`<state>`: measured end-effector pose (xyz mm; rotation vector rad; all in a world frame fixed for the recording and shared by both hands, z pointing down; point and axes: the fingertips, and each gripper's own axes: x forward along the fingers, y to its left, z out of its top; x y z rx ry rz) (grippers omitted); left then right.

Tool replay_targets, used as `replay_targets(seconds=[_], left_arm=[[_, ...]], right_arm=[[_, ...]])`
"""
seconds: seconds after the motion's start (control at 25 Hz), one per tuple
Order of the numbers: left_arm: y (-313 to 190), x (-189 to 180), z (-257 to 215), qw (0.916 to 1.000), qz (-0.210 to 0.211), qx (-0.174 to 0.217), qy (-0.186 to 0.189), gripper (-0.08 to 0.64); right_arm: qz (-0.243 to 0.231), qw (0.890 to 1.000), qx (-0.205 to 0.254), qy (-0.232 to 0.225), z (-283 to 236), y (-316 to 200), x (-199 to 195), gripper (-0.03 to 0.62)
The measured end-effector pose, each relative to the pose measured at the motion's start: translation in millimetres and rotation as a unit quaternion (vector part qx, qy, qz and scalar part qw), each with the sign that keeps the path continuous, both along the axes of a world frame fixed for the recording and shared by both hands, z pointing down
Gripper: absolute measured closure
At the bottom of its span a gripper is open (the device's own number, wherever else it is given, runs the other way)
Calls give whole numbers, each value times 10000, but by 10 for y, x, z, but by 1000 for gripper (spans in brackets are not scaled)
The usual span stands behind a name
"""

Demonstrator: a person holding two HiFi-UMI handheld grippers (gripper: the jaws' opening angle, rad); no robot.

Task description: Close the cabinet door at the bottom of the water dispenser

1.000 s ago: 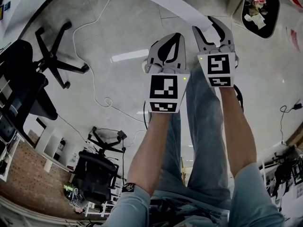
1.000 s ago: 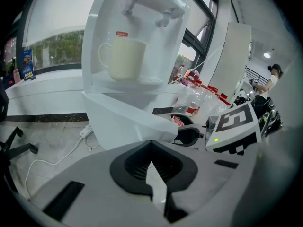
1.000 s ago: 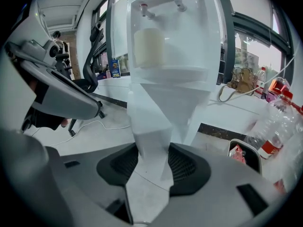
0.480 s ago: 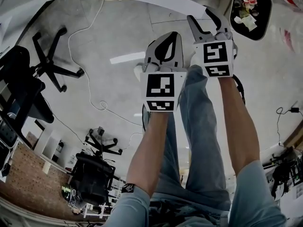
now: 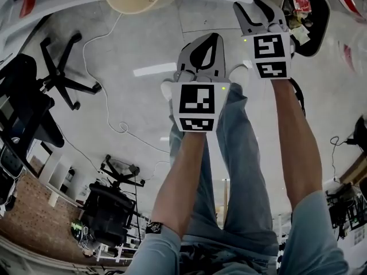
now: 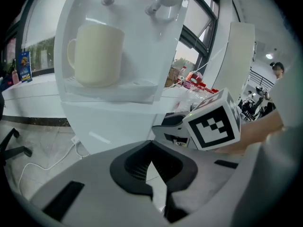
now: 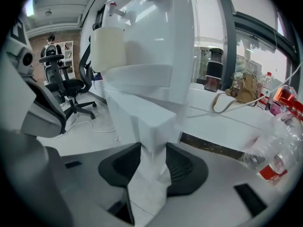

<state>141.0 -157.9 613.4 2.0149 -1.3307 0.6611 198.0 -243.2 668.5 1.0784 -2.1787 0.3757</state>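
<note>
The cabinet door stands swung out from the water dispenser, edge-on to the right gripper; its spread jaws have just been closing and frame that edge without clearly touching it, probably lining up a push; the left gripper is pressed together, empty; both are nearer the dispenser than before.

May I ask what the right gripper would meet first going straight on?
Probably the water dispenser's white lower cabinet, its corner dead ahead between the right gripper's open jaws, which have just been closing; depth unclear.
</note>
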Motion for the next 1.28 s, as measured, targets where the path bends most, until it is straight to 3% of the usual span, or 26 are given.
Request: replay_targets(seconds=[0.44, 1.0, 1.28], left_arm=[[-105, 23, -43, 9999, -154, 40, -47, 540], [-126, 0, -198, 9999, -79, 86, -39, 540], [-77, -120, -412, 9996, 64, 258, 31, 540]], right_arm=[[-138, 9999, 37, 47, -9, -363, 43, 426], [366, 9978, -501, 220, -3, -605, 28, 453], [882, 9949, -481, -130, -248, -383, 27, 451]])
